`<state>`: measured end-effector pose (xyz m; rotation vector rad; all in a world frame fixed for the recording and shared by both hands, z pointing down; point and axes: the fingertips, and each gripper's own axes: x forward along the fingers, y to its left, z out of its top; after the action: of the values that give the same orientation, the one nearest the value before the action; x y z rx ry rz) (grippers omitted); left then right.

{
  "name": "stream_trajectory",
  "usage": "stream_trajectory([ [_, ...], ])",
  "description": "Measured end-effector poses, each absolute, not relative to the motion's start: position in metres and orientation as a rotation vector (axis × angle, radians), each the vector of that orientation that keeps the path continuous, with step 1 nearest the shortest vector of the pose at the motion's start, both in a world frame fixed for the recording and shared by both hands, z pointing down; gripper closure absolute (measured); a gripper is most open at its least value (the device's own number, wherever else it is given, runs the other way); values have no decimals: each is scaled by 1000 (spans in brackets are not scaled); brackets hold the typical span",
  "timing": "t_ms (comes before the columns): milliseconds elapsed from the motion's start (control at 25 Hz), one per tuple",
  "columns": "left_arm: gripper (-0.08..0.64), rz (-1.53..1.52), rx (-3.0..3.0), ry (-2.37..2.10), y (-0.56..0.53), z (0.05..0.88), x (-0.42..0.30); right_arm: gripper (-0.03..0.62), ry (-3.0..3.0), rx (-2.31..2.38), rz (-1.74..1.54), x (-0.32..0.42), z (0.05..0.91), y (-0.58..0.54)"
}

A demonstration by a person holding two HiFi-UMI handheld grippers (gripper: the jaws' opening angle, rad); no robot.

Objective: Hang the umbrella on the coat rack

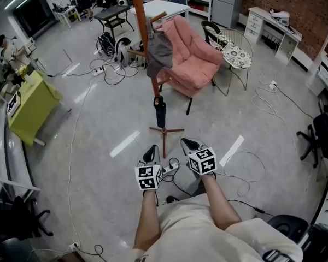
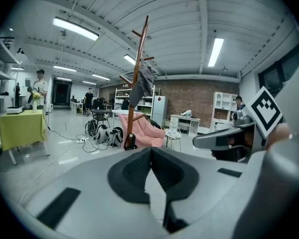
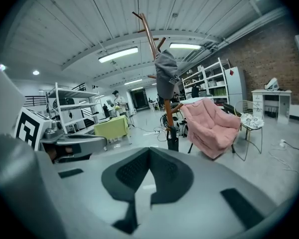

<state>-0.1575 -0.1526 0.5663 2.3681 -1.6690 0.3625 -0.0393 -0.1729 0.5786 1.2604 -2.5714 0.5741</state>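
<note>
Wooden coat rack (image 1: pixel 142 26), black umbrella (image 1: pixel 160 113)

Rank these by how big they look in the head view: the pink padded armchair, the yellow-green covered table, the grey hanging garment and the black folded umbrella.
1. Pink padded armchair
2. Yellow-green covered table, somewhat smaller
3. Grey hanging garment
4. Black folded umbrella, clearly smallest
</note>
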Motion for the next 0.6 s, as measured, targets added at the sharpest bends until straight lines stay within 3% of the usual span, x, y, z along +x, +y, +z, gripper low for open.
stream_trajectory([
  [600,552,353,2341,-1691,-153,569,-163,589,-2576,1215,544,-47,580,-173],
])
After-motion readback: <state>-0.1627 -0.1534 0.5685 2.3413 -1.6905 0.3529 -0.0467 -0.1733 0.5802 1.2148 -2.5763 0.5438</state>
